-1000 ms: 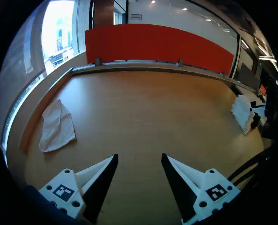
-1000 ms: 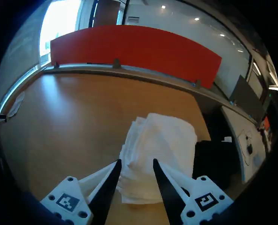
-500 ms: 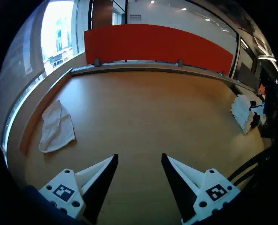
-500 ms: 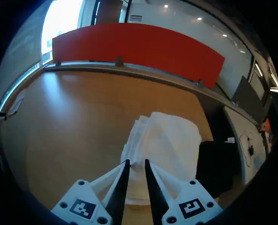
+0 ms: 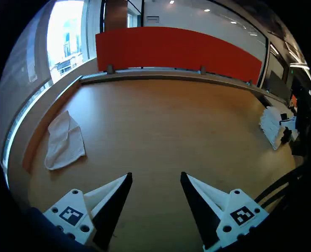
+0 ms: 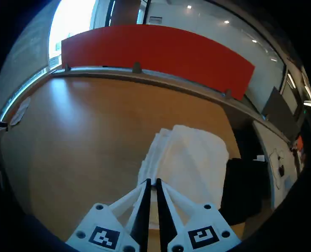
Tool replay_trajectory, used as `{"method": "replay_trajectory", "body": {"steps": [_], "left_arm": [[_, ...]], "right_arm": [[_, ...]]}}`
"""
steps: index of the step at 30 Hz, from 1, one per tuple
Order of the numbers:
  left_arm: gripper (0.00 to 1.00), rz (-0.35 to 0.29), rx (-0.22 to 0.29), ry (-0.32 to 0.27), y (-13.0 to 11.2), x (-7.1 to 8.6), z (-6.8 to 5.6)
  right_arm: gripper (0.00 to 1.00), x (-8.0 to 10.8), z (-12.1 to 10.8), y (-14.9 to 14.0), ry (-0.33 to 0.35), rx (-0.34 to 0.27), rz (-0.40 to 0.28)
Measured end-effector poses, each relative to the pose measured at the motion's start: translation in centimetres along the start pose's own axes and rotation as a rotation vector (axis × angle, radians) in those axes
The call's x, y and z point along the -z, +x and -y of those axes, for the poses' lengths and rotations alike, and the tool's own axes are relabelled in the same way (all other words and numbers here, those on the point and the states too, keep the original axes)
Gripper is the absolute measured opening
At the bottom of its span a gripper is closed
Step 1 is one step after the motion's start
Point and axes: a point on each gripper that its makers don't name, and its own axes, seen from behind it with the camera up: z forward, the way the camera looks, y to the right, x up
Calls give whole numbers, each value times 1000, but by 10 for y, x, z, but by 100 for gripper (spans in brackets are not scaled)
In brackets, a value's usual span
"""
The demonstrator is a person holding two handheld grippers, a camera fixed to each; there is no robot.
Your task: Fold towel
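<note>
Towel [image 6: 189,155] edge pinch
Right tool [image 6: 149,182] clamps the near edge; lift one layer only, slowly. Left tool [image 5: 156,174], fingers apart, hovers over the desk [image 5: 164,117].

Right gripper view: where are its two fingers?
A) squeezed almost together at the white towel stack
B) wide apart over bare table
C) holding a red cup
A: the right gripper has its fingers nearly together at the near edge of the towel stack, with white cloth in the slim gap.
</note>
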Motion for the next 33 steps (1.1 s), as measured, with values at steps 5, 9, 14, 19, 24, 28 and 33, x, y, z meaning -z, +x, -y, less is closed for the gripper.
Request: {"method": "replay_trajectory", "body": {"steps": [5,9,14,19,24,28,33], "left_arm": [[85,1,-1,-1,-1,0,0],[85,1,-4,0,-1,1,0],[85,0,-1,2,-1,1,1],[85,-1,0,4,0,2,2],[85,-3,2,5,1,2,3],[85,-5,3,4,2,1,4],[85,-9,2,3,3,1,5]], "right_arm": [[9,-1,3,-10,7,6,20],[9,-3,5,-18,13,5,39],[9,-3,7,-24,20,3,50],[20,-1,6,-19,12,4,37],[44,4,5,-9,-2,5,4],[56,7,3,-5,-7,-1,-11],[69,11,5,0,-5,-15,-34]]}}
